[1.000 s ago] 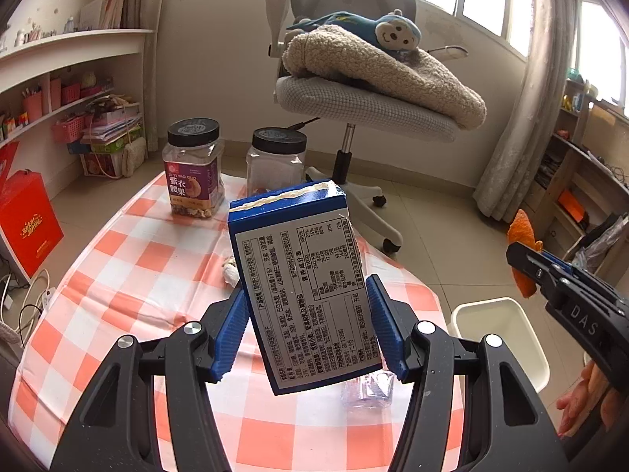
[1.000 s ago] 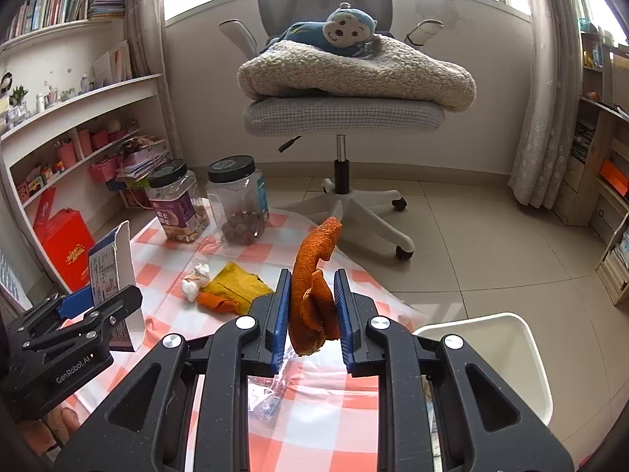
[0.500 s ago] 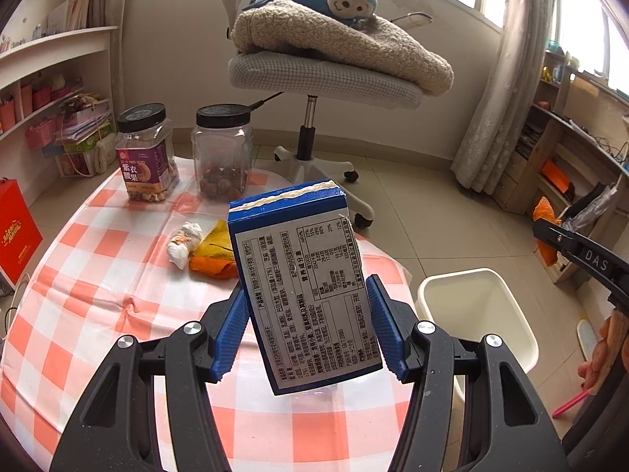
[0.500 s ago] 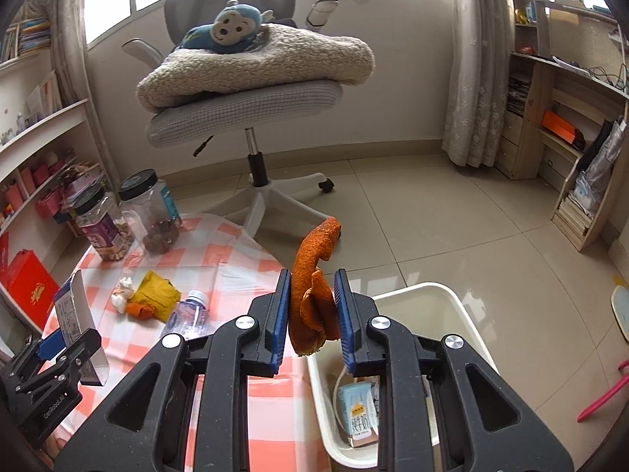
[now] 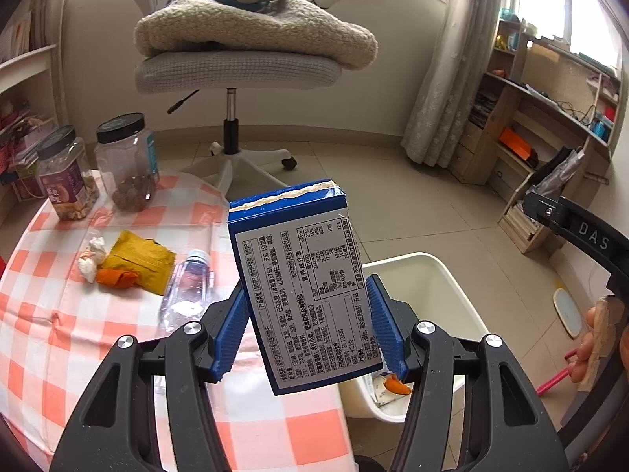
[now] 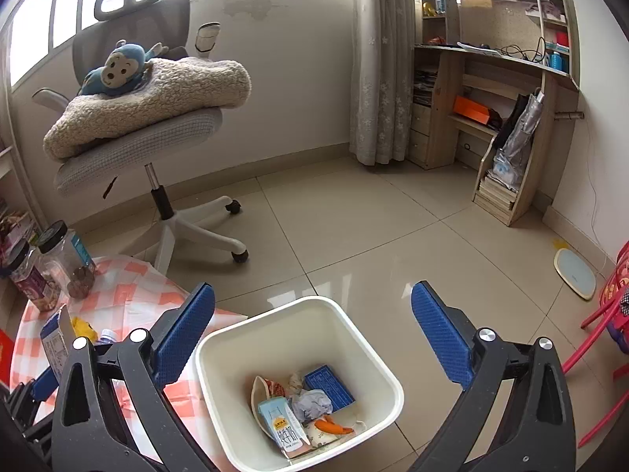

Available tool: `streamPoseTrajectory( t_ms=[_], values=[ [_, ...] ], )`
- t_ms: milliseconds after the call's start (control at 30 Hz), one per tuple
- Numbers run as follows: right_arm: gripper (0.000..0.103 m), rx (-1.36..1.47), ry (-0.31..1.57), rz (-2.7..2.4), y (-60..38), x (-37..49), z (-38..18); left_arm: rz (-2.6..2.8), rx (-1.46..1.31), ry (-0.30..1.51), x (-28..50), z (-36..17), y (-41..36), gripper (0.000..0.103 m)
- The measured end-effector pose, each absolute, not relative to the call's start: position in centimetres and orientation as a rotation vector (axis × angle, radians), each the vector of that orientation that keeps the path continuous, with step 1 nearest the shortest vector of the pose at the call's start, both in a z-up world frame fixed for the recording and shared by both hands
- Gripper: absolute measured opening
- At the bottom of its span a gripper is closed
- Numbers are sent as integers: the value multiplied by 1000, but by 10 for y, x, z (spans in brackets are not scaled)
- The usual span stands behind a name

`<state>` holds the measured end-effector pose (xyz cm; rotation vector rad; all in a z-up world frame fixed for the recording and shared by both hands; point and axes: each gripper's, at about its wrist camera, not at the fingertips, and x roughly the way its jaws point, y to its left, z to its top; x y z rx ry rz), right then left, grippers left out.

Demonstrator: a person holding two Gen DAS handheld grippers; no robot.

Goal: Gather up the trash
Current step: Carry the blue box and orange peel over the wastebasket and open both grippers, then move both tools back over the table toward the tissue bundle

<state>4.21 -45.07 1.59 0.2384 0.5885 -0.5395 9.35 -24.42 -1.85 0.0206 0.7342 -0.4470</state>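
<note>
My left gripper is shut on a blue and white carton box, held upright over the table's right edge, close to the white trash bin. My right gripper is open and empty, right above the bin. The orange peel lies in the bin with a milk carton, crumpled paper and a blue box. On the checked table lie a yellow wrapper, an orange scrap, a white paper wad and a crushed plastic bottle.
Two black-lidded jars stand at the table's far left. An office chair with a blanket and a plush monkey stands behind the table. A wooden shelf unit is on the right, a red chair at the far right.
My right gripper swung right to above the bin, opened and dropped the orange peel into it. My left gripper carried the carton box rightwards towards the bin.
</note>
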Motion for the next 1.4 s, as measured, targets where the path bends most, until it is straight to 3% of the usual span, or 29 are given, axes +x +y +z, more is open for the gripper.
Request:
streamPoseTrajectory(
  t_ms=[400,567,1133,1400],
  values=[
    [96,315,525,-654,-500,18,26,-575,39,770,89,-19,-324,58],
    [96,345,511,-695,-515,10,27,-591,29,821,96,-20,-340,71],
    [96,259,543,-671,-490,22,21,-447,11,702,105,11,-300,85],
    [96,178,574,-590,-449,45,19,-347,-5,704,122,10,-265,87]
  ],
)
